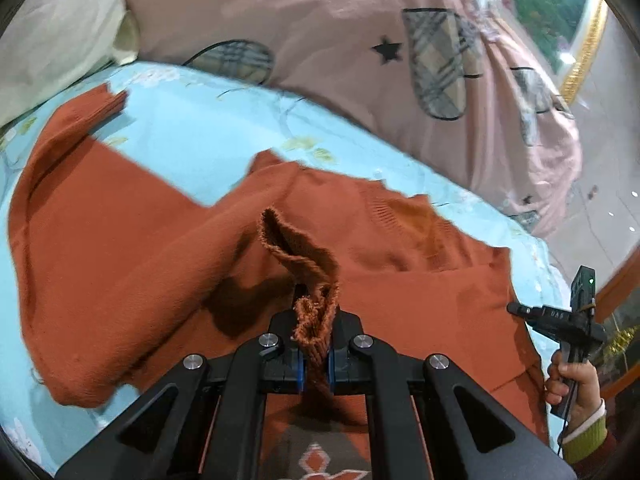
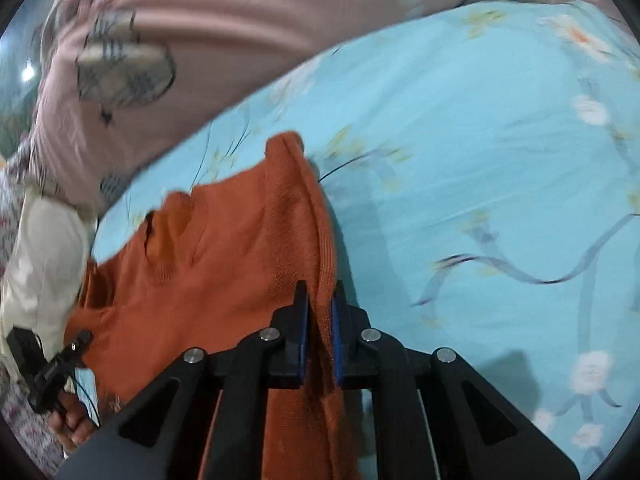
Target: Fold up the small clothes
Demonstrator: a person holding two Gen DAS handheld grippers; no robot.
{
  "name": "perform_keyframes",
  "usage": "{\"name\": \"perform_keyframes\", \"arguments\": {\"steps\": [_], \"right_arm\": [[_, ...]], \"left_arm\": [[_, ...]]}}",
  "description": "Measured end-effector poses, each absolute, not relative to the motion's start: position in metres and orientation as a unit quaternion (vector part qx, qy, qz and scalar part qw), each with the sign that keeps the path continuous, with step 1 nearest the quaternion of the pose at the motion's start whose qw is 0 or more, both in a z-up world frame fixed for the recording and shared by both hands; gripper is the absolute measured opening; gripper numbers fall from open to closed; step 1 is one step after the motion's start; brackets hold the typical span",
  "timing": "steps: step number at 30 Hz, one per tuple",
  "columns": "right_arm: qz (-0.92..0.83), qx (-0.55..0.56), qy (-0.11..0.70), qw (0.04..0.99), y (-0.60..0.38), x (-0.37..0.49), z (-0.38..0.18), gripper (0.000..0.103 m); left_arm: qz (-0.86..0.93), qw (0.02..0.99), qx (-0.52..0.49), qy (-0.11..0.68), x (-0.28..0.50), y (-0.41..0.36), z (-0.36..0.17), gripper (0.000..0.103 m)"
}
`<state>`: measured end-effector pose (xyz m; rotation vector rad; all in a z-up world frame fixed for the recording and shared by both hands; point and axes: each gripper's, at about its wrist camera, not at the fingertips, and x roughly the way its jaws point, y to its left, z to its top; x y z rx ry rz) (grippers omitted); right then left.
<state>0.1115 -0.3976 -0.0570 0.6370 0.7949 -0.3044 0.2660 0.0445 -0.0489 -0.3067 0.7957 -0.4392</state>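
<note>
While both grippers pinch the orange sweater (image 1: 132, 248), it lies spread on the bed (image 1: 192, 120), on a light blue flowered sheet, one sleeve reaching off toward the far left. The left gripper (image 1: 316, 336) has its fingers closed on a bunched ribbed edge, probably the hem, so that side can be lifted as one layer. The right gripper (image 2: 319, 320) has its fingers clamped on a rolled edge of the same sweater on the opposite side; from the left camera it shows only as a handle in a hand (image 1: 572, 376). Holding two edges at once likely keeps the knit taut and even for the fold. A pink quilt (image 1: 320, 40) is heaped behind, clear of the work. Fold looks barely started; sleeve not tucked yet.
</note>
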Motion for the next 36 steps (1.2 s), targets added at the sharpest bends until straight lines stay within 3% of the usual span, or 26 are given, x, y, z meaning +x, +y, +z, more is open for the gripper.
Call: {"name": "perform_keyframes", "arguments": {"steps": [4, 9, 12, 15, 18, 27, 28, 30, 31, 32, 36], "right_arm": [[-0.153, 0.307, 0.399, 0.85, -0.402, 0.112, -0.076, 0.011], [-0.19, 0.245, 0.368, 0.877, -0.366, 0.096, -0.035, 0.021], [-0.113, 0.222, 0.403, 0.881, -0.331, 0.105, -0.041, 0.034], [-0.159, 0.207, 0.439, 0.859, -0.332, 0.1, -0.067, 0.035], [-0.16, 0.261, 0.415, 0.857, -0.345, 0.081, -0.061, 0.033], [-0.078, 0.265, 0.4, 0.874, -0.285, 0.061, -0.04, 0.046], [-0.066, 0.268, 0.403, 0.873, -0.278, 0.06, -0.041, 0.046], [-0.05, 0.272, 0.409, 0.87, -0.266, 0.062, -0.044, 0.047], [-0.045, 0.274, 0.41, 0.869, -0.261, 0.062, -0.045, 0.048], [-0.04, 0.279, 0.412, 0.866, -0.257, 0.062, -0.048, 0.048], [-0.035, 0.288, 0.425, 0.857, -0.249, 0.061, -0.057, 0.049]], "left_arm": [[-0.219, 0.885, -0.124, 0.392, 0.271, 0.025, -0.059, 0.006], [-0.203, 0.88, -0.121, 0.412, 0.272, 0.028, -0.074, 0.006], [-0.204, 0.881, -0.115, 0.412, 0.271, 0.031, -0.072, 0.007], [-0.198, 0.881, -0.106, 0.417, 0.269, 0.032, -0.073, 0.007], [-0.197, 0.881, -0.1, 0.418, 0.259, 0.042, -0.069, 0.009], [-0.132, 0.911, -0.089, 0.38, 0.244, 0.125, -0.028, 0.018], [-0.117, 0.914, -0.083, 0.38, 0.25, 0.132, -0.026, 0.023], [-0.079, 0.921, -0.064, 0.377, 0.266, 0.145, -0.021, 0.053], [-0.053, 0.923, -0.056, 0.378, 0.278, 0.153, -0.021, 0.08], [-0.023, 0.926, -0.048, 0.375, 0.29, 0.161, -0.02, 0.087], [0.033, 0.921, -0.016, 0.387, 0.34, 0.177, -0.029, 0.087]]}}
